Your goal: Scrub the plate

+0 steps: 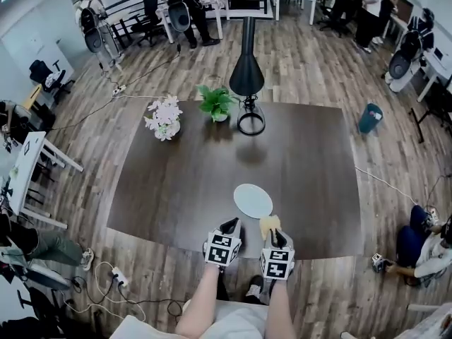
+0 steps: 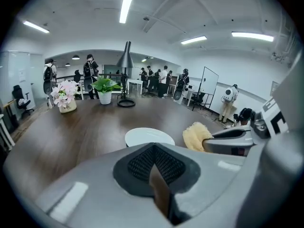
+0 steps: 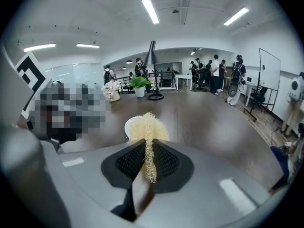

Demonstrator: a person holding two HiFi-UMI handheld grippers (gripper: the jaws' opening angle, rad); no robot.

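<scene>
A white plate (image 1: 253,200) lies on the dark wooden table (image 1: 176,182) near its front edge; it also shows in the left gripper view (image 2: 148,137) and, partly hidden, in the right gripper view (image 3: 128,126). My right gripper (image 1: 272,233) is shut on a pale yellow scrub pad (image 1: 269,224), held just right of the plate's near rim. The pad (image 3: 147,132) sticks up between the jaws. My left gripper (image 1: 230,226) is shut and empty, just short of the plate's near edge. The pad (image 2: 196,136) shows to its right.
At the table's far side stand a pink flower pot (image 1: 164,119), a green plant (image 1: 216,102) and a black lamp (image 1: 247,76) with a ring base. A teal bin (image 1: 369,117) stands on the floor at right. People and desks fill the background.
</scene>
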